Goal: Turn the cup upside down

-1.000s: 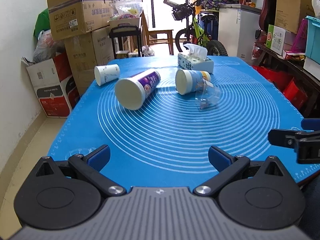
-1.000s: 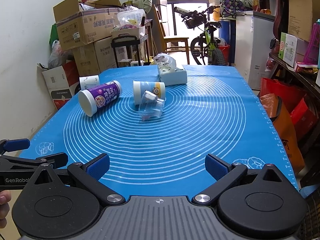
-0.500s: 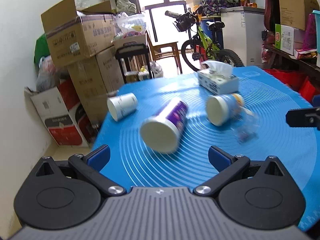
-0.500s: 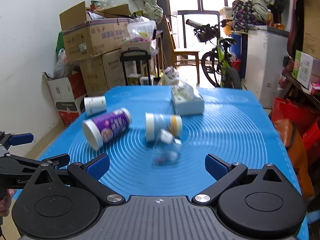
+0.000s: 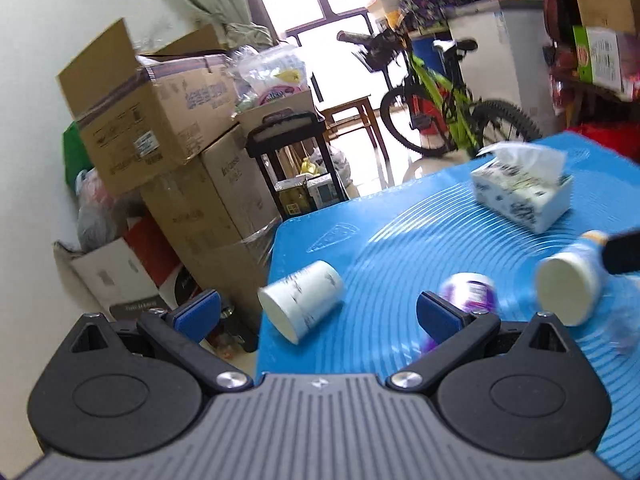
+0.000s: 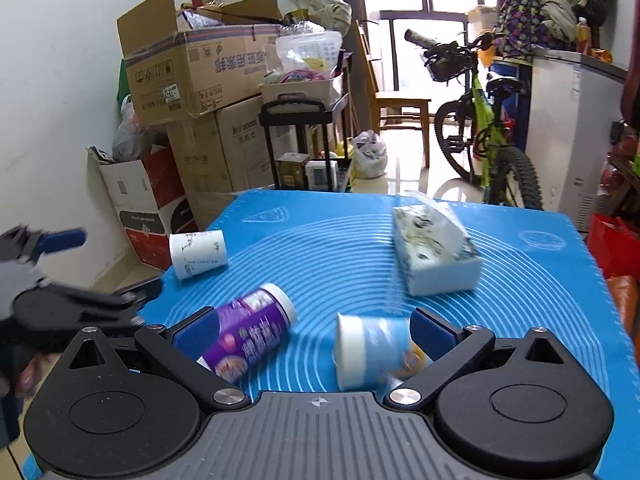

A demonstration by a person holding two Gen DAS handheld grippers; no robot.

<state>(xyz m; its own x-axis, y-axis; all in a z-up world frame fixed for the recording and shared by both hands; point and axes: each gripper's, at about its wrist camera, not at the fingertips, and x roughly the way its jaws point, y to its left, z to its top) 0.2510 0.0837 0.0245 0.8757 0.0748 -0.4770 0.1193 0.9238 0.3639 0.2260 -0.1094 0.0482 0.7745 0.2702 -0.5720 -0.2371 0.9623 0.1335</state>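
Three cups lie on their sides on the blue mat [image 5: 400, 248]. A small white paper cup [image 5: 301, 304] lies near the mat's left edge, between the open jaws of my left gripper [image 5: 318, 314]. It also shows in the right wrist view [image 6: 199, 253]. A purple cup [image 6: 248, 338] and a white and blue cup [image 6: 370, 350] lie close before my open right gripper [image 6: 314, 332]. The purple cup [image 5: 468, 292] is partly hidden behind the left gripper's right finger [image 5: 438, 316]. The left gripper [image 6: 60, 276] shows at the left of the right wrist view.
A tissue box [image 6: 434, 254] stands at the back right of the mat. Stacked cardboard boxes [image 6: 192, 80], a black cart [image 6: 302, 140] and a bicycle [image 6: 480, 120] stand on the floor beyond the table. The mat's left edge drops off beside the white cup.
Both grippers have moved forward over the mat. The left one swung left until the white paper cup sits between its jaws. The right one closed in on the purple and blue cups.
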